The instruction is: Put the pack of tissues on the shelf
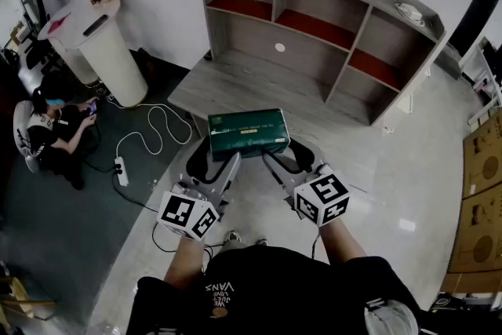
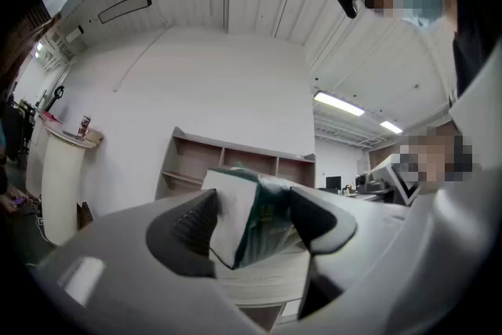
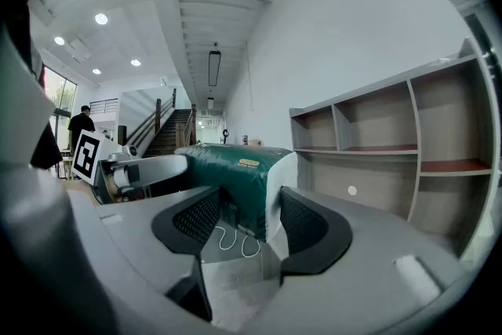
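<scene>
The pack of tissues, green with white ends, hangs level over the front edge of the grey desk. My left gripper holds its near left corner and my right gripper its near right corner, each with jaws wide. In the left gripper view the pack's white end sits between the jaws of the left gripper. The right gripper has the pack's green and white corner between its pads. The shelf, with red-lined compartments, stands at the desk's back.
A white round stand stands at the left. A person sits on the floor beside it. A power strip with white cable lies on the floor. Cardboard boxes are stacked at the right. A small white object rests on the shelf's top.
</scene>
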`<state>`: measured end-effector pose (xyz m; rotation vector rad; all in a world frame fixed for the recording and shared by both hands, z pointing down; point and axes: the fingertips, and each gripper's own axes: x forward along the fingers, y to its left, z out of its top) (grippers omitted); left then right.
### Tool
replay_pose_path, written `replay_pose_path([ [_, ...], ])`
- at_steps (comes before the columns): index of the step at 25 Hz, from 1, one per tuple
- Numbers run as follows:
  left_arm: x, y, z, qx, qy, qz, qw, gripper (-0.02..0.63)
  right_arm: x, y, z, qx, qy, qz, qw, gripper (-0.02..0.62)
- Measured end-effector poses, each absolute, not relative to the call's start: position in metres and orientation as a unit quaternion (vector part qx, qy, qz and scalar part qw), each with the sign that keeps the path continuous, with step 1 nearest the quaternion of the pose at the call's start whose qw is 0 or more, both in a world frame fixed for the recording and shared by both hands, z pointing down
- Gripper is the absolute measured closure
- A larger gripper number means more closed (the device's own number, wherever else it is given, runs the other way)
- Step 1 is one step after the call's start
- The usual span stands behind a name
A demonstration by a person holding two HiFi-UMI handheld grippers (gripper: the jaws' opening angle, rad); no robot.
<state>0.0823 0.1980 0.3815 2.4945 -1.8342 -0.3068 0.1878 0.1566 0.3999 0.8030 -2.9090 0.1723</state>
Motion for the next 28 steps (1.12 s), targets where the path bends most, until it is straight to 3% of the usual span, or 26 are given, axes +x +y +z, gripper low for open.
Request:
replay_pose_path([
  [12,0.072,0.184,0.396,0.798,-0.593,-0.101,0.023,0.282,0.178,0.143,0.413,0.262,-0.960,0.076,0.056,0.354],
  [28,-0.035,0.101,0.404,0.834,-0.543,-0.098,0.036,0.282,0.076,0.074,0.415,0.324,-0.941,0.088,0.043,0.354],
])
